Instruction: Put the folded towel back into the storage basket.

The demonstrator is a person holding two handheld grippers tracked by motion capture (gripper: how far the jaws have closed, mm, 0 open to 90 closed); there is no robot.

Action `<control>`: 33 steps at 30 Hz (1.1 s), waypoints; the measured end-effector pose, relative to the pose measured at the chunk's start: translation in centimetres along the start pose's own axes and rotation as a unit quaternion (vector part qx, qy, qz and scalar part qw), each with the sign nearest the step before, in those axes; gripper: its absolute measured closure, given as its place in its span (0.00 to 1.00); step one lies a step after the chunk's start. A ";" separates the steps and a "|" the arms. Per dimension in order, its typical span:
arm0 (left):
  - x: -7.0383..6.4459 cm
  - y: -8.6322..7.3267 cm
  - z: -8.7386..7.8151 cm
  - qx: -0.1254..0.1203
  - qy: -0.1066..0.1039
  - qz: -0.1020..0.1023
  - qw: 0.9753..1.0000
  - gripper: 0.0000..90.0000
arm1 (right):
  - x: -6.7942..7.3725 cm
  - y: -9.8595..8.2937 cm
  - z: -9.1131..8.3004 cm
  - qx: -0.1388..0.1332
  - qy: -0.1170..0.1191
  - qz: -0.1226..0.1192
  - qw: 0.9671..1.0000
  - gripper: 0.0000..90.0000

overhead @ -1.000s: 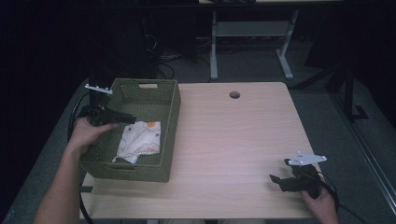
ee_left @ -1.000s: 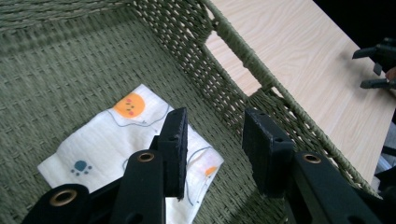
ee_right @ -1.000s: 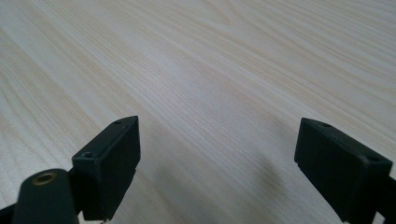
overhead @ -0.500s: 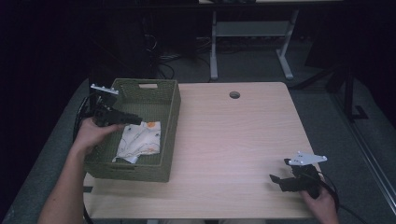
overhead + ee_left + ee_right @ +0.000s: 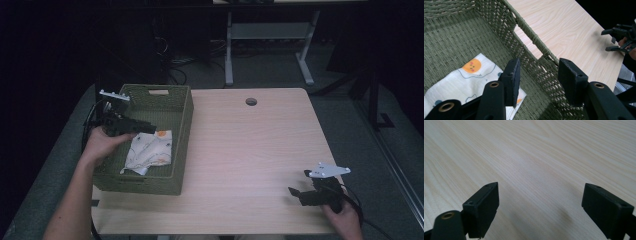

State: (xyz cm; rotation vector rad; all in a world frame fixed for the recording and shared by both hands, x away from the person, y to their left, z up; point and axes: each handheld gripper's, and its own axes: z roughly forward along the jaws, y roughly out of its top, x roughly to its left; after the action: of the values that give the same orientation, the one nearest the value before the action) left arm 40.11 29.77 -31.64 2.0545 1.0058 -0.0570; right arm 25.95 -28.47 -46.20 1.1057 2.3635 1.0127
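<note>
Soft cloth lying in the basket, left gripper poised over it
The table point(image 5: 250, 150) is bare wood, with a green woven basket point(image 5: 182, 125) at its left edge; the basket looks stiff and light. On its floor lies a small white printed cloth point(image 5: 149, 152), rumpled, surely limp and nearly weightless, so I'd pinch a raised fold or a corner rather than the flat middle. The left gripper point(image 5: 537, 82) hangs just above the cloth, by the basket's near wall, jaws parted a moderate way and empty. The right gripper point(image 5: 306, 192) rests well apart at the table's near right corner, jaws wide, empty
</note>
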 end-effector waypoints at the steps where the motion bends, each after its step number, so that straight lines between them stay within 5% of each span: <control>1: -0.2 0.0 0.0 -0.001 0.000 0.001 1.000 0.58 | 0.0 0.0 -0.1 0.000 0.000 0.001 1.000 0.16; 21: -2.0 0.1 0.7 -0.016 -0.019 0.011 1.000 0.54 | 0.1 0.1 0.1 0.003 -0.001 -0.003 1.000 0.15; 33: -5.4 1.1 2.2 -0.020 -0.038 0.046 0.998 0.51 | 0.2 0.1 0.1 0.002 -0.001 -0.002 1.000 0.15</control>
State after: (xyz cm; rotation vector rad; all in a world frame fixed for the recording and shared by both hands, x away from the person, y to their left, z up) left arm 37.85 24.46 -30.39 2.0437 0.8593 -0.0663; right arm 25.93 -28.22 -46.17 1.1024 2.3660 1.0069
